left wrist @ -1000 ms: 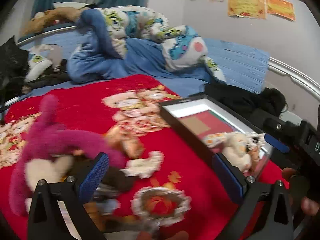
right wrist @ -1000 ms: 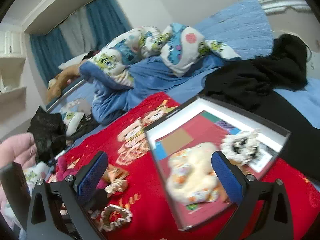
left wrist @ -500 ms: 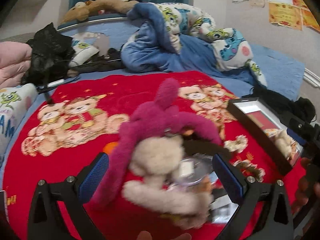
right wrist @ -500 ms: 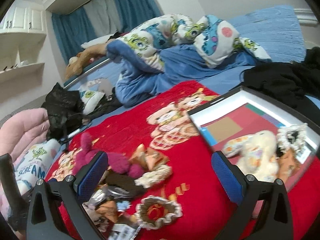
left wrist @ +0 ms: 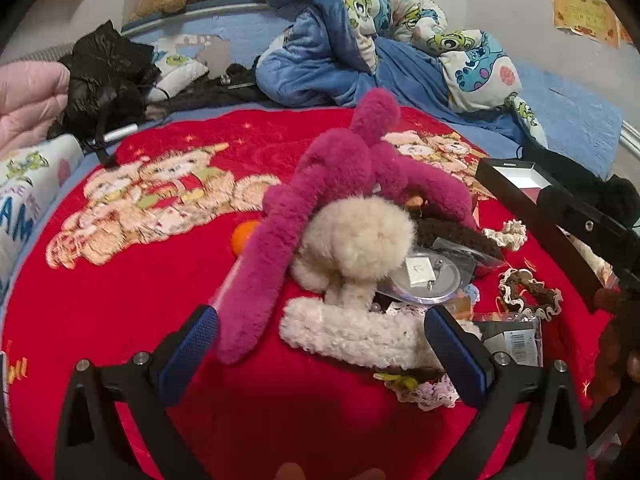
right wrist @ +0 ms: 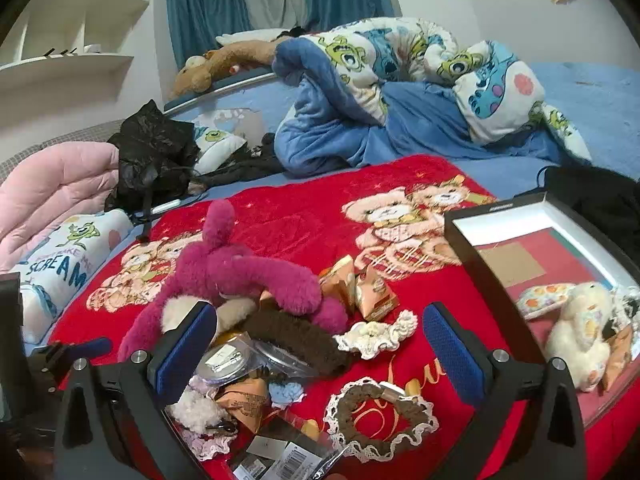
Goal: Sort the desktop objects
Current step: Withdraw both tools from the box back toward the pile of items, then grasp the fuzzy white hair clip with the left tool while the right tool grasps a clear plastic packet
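Observation:
A heap of small items lies on the red bear-print blanket [left wrist: 120, 288]. On top is a magenta plush toy [left wrist: 344, 176] [right wrist: 240, 272], with a cream fluffy headband [left wrist: 360, 240], a brown fuzzy band [right wrist: 296, 336], clear packets [right wrist: 228, 364] and orange snack packs [right wrist: 360, 288] around it. A brown lace scrunchie [right wrist: 380, 420] [left wrist: 528, 292] and a cream scrunchie [right wrist: 376, 332] lie apart. My left gripper [left wrist: 320, 356] is open over the near edge of the heap. My right gripper [right wrist: 320, 352] is open above the scrunchies. The black box [right wrist: 472, 248] at right holds a cream plush [right wrist: 580, 340] and other bits.
Crumpled blue bedding [right wrist: 400, 92] and a brown plush [right wrist: 224, 60] fill the back of the bed. Black clothes [right wrist: 152, 152] and a pink quilt [right wrist: 52, 184] lie at left, a black garment [right wrist: 600, 192] behind the box. An orange ball [left wrist: 246, 236] sits beside the heap.
Both grippers have swung left, away from the black box and toward the heap. The magenta plush and pile now fill the left view. Both stay open and hold nothing.

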